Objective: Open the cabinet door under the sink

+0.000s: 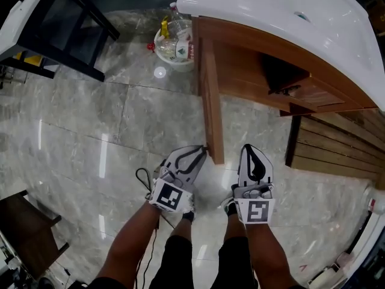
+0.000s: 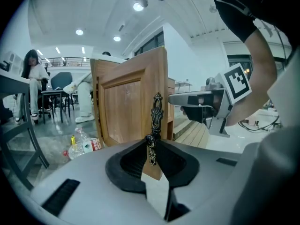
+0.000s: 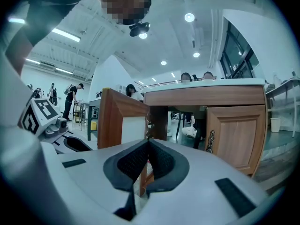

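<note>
A white sink [image 1: 271, 11] tops a wooden cabinet [image 1: 252, 65]. Its left door [image 1: 212, 95] stands swung out toward me, edge-on in the head view. My left gripper [image 1: 203, 150] is at the door's free edge. In the left gripper view its jaws [image 2: 151, 142] are shut on the ornate dark metal handle [image 2: 155, 116] of the door [image 2: 126, 107]. My right gripper [image 1: 248, 147] hovers just right of the door, fingertips together and holding nothing [image 3: 148, 142]. The cabinet's right door [image 3: 236, 135] is closed, and its handle [image 3: 210, 141] is in view.
A basin of bottles [image 1: 174, 44] sits on the floor left of the cabinet. A black-framed table [image 1: 72, 23] stands at the far left. A wooden slat platform [image 1: 337, 149] lies right of the cabinet. Dark furniture [image 1: 24, 227] is at the lower left. A seated person [image 2: 33, 86] is far off.
</note>
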`<state>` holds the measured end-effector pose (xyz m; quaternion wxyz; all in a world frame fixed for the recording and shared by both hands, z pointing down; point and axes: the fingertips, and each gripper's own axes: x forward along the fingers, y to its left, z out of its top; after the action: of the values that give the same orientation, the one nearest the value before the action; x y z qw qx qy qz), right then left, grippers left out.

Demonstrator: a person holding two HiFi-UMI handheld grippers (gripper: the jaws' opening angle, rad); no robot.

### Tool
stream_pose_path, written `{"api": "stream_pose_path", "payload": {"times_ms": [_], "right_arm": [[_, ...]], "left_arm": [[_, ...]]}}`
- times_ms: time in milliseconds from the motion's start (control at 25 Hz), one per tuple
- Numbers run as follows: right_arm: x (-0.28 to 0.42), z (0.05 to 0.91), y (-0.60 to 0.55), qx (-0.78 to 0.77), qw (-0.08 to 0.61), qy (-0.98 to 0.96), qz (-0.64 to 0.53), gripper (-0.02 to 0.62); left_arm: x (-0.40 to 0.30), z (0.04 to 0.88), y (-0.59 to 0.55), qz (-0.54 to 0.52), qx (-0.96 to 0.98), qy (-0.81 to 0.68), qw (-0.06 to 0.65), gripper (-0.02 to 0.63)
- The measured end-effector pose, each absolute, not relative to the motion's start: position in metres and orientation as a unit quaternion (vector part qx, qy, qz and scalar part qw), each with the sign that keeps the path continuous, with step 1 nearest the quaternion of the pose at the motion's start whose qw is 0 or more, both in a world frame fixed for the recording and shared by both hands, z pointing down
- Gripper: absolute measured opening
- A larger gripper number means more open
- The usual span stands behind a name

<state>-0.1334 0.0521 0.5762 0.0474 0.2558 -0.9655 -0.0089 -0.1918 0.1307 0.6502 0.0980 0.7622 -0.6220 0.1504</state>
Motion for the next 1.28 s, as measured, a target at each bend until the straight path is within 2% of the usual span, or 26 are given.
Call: {"api": "stream_pose_path", "payload": {"times_ms": [720,1160,1280], "right_arm": [[-0.161,0.561,0.074,0.233,0.05,-0.971,0.0,0.02],[-0.148,0.551,0.085,0.224,0.056,-0.973,0.012,0.02],[-0.14,0.544,0.08,0.228,0.055,-0.972,0.01,0.02]], "left_arm": [[-0.251,0.649,0.17,0.17,0.692,-0.695,0.098,0.063],[-0.237,0.645,0.203,0.179,0.679,-0.704,0.11,0.061],[-0.226,0.631,0.217,0.181,0.68,-0.701,0.113,0.04]]}}
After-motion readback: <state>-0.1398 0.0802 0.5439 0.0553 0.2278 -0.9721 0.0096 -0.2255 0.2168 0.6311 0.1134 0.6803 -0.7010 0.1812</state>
